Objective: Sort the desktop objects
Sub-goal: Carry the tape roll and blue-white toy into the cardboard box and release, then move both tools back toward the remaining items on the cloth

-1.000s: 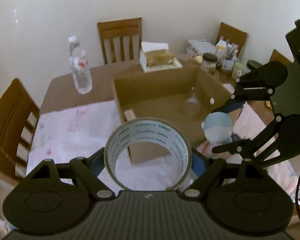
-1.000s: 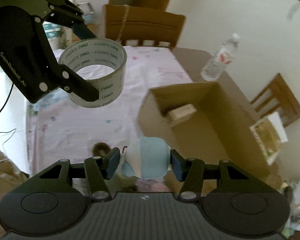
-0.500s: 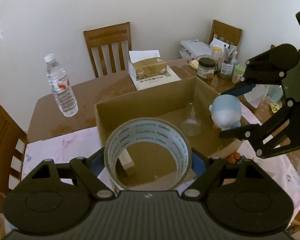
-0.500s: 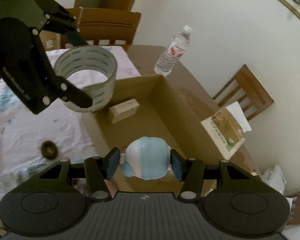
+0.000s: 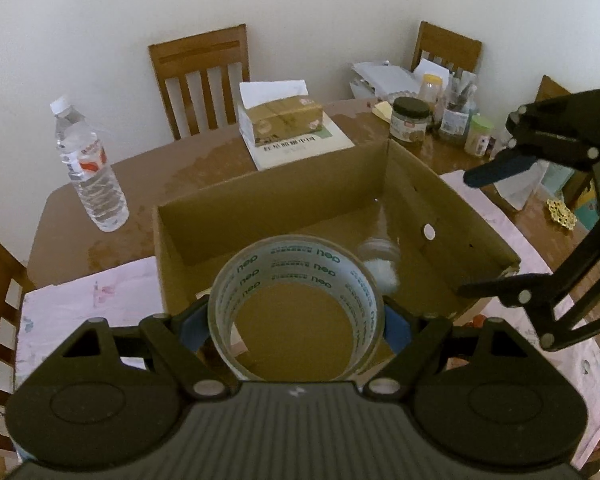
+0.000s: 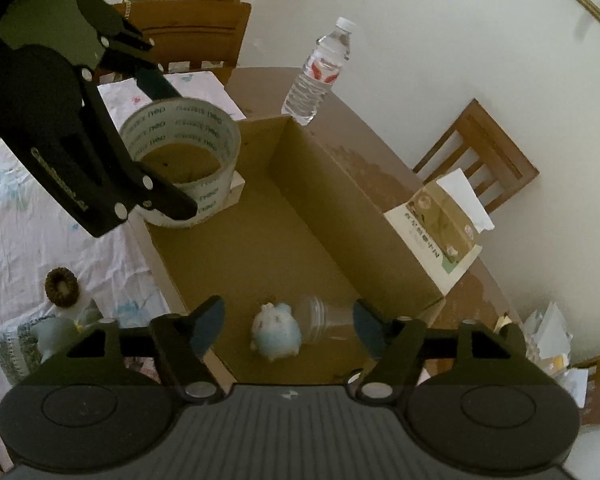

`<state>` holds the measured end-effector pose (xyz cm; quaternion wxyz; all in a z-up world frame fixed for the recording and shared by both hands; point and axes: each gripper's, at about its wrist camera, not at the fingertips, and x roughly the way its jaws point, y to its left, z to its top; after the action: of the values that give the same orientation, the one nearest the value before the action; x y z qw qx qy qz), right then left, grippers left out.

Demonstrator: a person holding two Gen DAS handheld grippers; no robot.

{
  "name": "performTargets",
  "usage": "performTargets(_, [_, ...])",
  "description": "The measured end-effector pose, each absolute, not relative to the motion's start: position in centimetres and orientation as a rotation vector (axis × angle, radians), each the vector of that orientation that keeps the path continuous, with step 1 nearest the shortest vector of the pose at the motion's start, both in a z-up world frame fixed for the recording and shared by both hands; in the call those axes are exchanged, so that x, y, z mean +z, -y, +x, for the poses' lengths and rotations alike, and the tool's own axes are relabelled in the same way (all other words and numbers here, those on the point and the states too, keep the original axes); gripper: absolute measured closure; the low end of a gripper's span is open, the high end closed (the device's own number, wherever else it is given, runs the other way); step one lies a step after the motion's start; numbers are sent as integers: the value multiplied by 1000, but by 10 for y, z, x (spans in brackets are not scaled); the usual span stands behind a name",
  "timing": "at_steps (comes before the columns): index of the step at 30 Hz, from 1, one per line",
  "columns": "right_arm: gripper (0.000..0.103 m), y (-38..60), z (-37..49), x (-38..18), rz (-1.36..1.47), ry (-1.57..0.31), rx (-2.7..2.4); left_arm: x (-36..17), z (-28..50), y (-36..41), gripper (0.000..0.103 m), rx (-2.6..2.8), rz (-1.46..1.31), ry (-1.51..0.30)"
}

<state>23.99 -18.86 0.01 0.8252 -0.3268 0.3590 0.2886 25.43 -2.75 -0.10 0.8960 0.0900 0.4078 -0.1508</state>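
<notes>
My left gripper (image 5: 296,320) is shut on a roll of clear tape (image 5: 300,258) and holds it over the near left corner of an open cardboard box (image 5: 260,188). In the right wrist view the tape (image 6: 180,136) hangs in the left gripper (image 6: 172,148) above a wooden block (image 6: 236,188). The jaws of my right gripper (image 6: 288,318) are opening, with nothing pressed between the pads. Below it a pale blue round toy (image 6: 276,338) lies on the box floor (image 6: 260,248), beside a clear cup (image 6: 324,320) on its side. In the left wrist view the toy (image 5: 382,270) is a blur.
A water bottle (image 5: 92,176) stands left of the box, and a tissue box (image 5: 284,116) on a booklet stands behind it. Jars (image 5: 410,118) and papers crowd the far right corner. A brown ring (image 6: 62,286) lies on the patterned cloth (image 6: 32,240). Wooden chairs (image 5: 200,76) surround the table.
Both grippers have moved in over the box. The right gripper has gone from shut on the blue toy to wide apart, and the toy has dropped into the box. The tape stays held.
</notes>
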Motion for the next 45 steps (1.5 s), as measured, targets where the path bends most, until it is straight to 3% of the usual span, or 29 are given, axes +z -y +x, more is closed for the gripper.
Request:
performTargets(8, [14,204,239,0,-628,-782,585,-10,267,33,16,-324,158,-855])
performTargets(19, [10,210,236,-1,-598,-790,577,-10,256,33,15,-318,178,-864])
performTargets(39, [8,195,208,-13,-597,-787,695,-21,169,33,14,-287,209,-900])
performTargets(41, [4,194,202,-15,-597,-788,692,-24,161,33,14,-290,213,-905])
performTargets(45, [3,194,186,-17,-589,-787,684,-32,141,33,14,-307,227,-908])
